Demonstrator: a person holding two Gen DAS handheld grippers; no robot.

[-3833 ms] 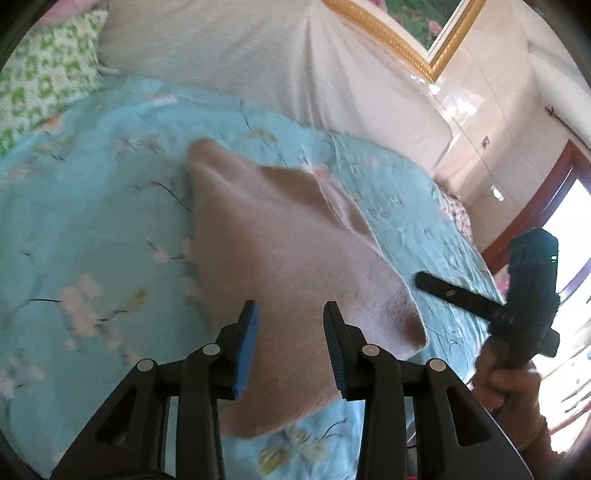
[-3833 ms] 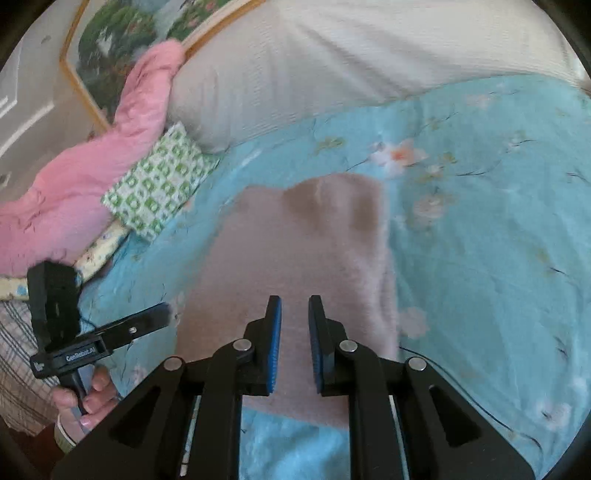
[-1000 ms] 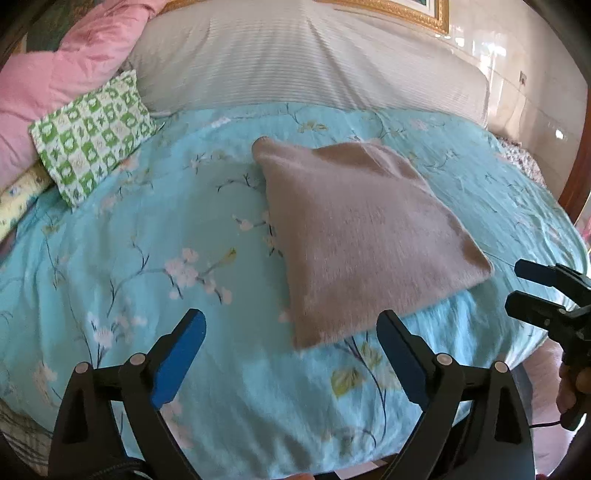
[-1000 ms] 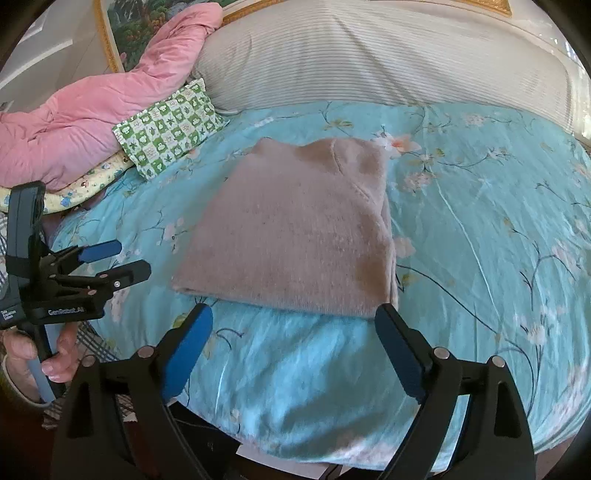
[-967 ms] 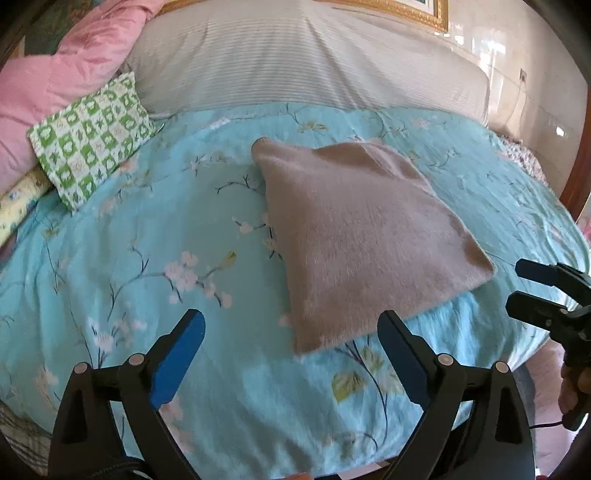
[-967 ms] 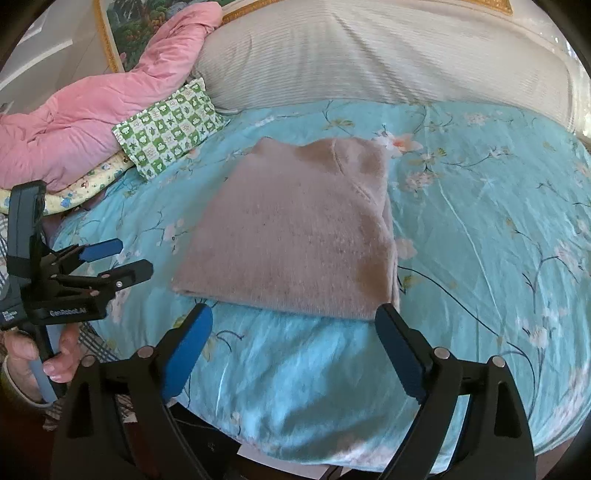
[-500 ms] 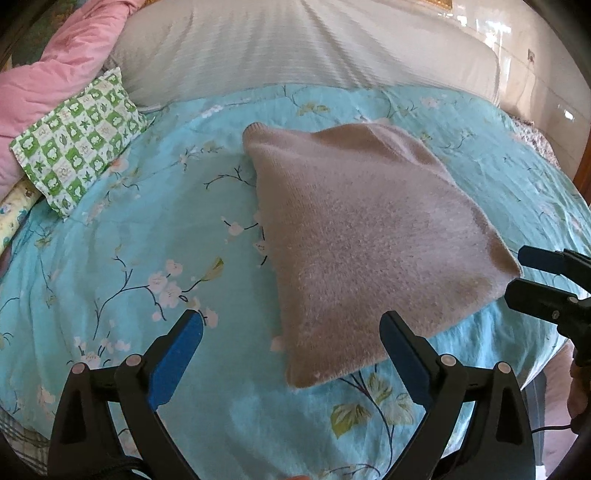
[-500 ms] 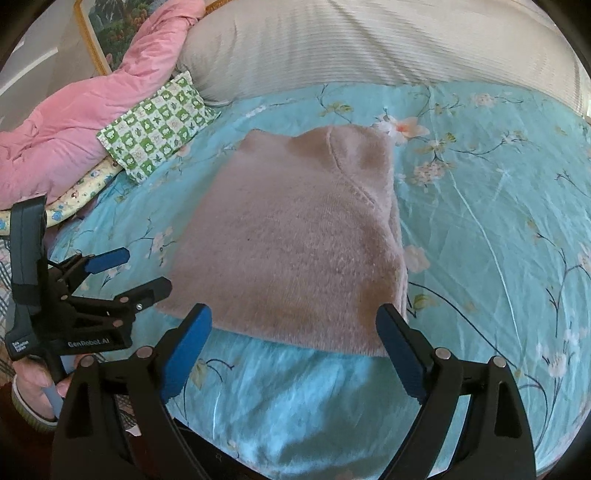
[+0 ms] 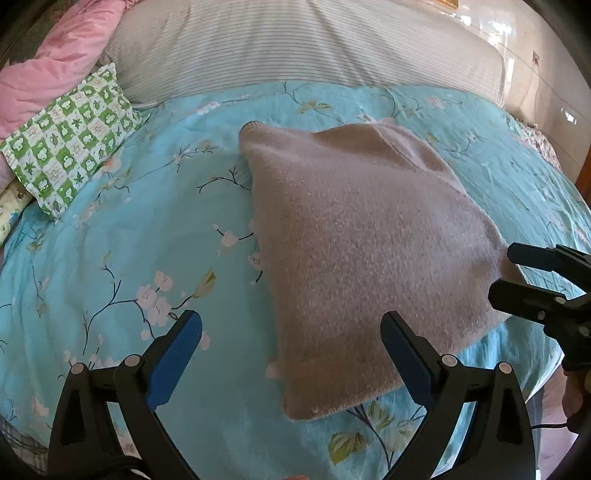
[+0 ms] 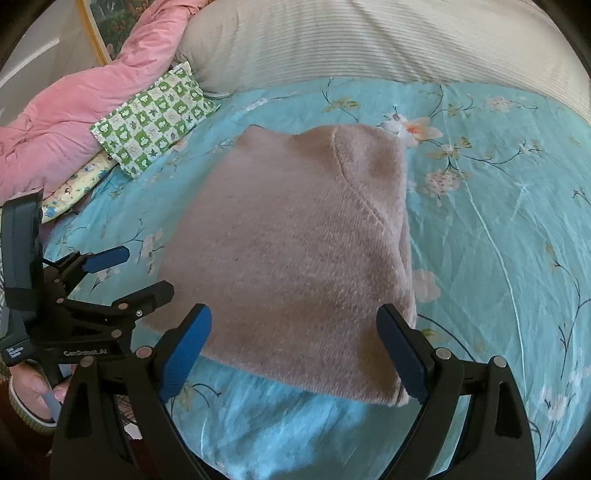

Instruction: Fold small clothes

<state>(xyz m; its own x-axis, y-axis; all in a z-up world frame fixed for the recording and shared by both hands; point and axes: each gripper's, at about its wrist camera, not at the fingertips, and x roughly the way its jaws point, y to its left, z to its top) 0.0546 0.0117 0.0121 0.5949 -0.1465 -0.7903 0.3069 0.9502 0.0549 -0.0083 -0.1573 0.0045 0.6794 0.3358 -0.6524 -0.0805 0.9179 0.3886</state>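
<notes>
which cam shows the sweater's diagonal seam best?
Right wrist: the seam runs plainly down the folded sweater from its far edge. Left wrist shows the sweater whole, but only a faint crease there.

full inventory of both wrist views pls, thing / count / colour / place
folded sweater: 1, beige-pink knit, centre of bedspread
bedspread: 1, turquoise floral, covers bed
checked pillow: 1, green-white, far left of sweater
pink quilt: 1, bunched behind checked pillow
striped bolster: 1, white-grey, along head of bed
framed picture: 1, gold frame, wall at upper left
left tool: 1, black with blue pads, open over sweater's near left corner
right tool: 1, black with blue pads, open over sweater's near edge
</notes>
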